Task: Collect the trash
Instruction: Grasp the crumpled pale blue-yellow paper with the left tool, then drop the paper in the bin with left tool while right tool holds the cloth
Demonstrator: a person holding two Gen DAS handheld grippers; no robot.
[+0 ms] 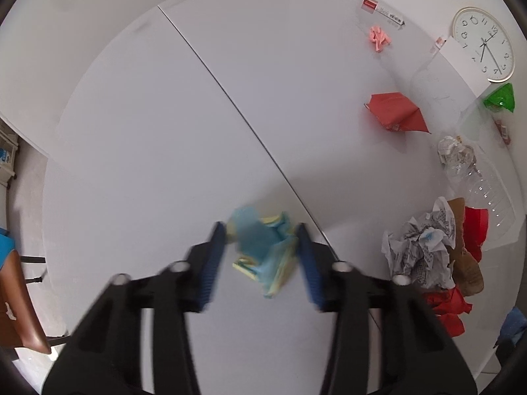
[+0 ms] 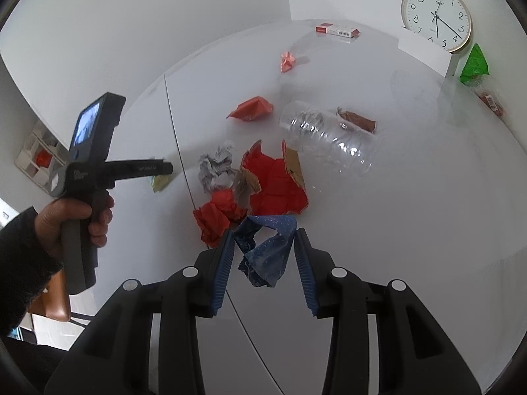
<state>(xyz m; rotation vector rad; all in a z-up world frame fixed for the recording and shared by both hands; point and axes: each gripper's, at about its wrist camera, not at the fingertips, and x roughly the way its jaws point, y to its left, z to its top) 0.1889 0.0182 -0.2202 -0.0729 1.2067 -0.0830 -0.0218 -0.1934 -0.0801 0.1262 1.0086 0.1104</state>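
My left gripper [image 1: 263,240] has its blue pads on both sides of a crumpled blue and yellow wrapper [image 1: 263,247] and looks shut on it over the white table [image 1: 148,131]; the picture is blurred. My right gripper [image 2: 265,245] holds a dark blue crumpled wrapper [image 2: 266,250] between its pads, close to a trash pile: red paper [image 2: 276,181], crumpled newspaper [image 2: 215,168], brown card [image 2: 245,184]. The pile also shows in the left wrist view [image 1: 425,250]. The left gripper appears in the right wrist view [image 2: 164,168], left of the pile.
A clear plastic bottle [image 2: 329,138] lies behind the pile. Farther back lie a red wrapper [image 2: 252,108], a small pink scrap [image 2: 287,61], a red and white box [image 2: 337,29], a brown wrapper [image 2: 357,120], a green bag [image 2: 474,62] and a wall clock [image 2: 436,16]. A brown chair [image 1: 16,296] stands at the left.
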